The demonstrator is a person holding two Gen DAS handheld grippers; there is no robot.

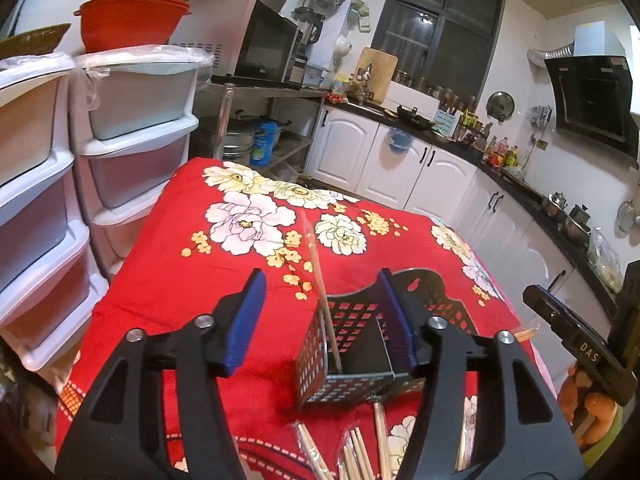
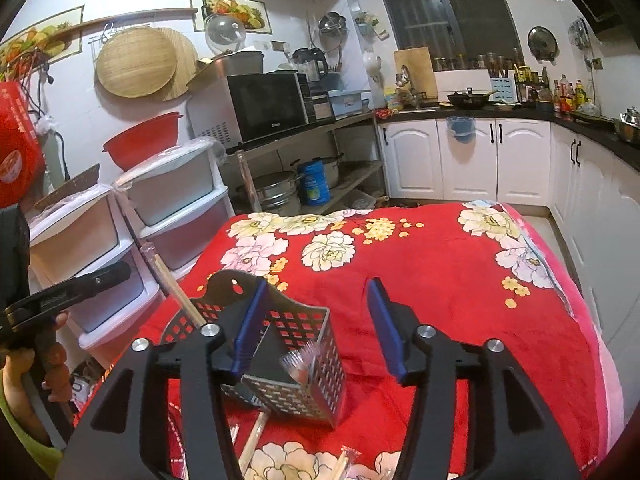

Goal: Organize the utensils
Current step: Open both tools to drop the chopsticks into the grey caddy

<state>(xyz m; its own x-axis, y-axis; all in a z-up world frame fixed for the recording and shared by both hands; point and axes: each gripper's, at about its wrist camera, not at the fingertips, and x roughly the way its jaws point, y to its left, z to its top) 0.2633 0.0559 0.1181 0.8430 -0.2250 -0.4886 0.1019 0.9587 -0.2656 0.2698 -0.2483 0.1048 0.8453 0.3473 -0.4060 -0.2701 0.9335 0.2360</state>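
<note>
A black perforated utensil holder (image 1: 352, 344) with two compartments stands on the red flowered cloth (image 1: 200, 280). A wrapped pair of chopsticks (image 1: 320, 280) stands tilted in its left compartment. My left gripper (image 1: 324, 300) is open and empty just above the holder. Several wrapped chopsticks (image 1: 356, 456) lie on the cloth in front of it. In the right wrist view the holder (image 2: 296, 368) has clear plastic utensils (image 2: 300, 360) in its right compartment and the chopsticks (image 2: 176, 288) in the left. My right gripper (image 2: 316, 316) is open and empty, above the holder's right side.
White plastic drawer towers (image 1: 132, 136) stand left of the table. White kitchen cabinets (image 2: 480, 160) and a cluttered counter run behind and to the right. More wrapped chopsticks (image 2: 252, 440) lie at the near edge. The other hand-held gripper (image 2: 68, 288) shows at the left.
</note>
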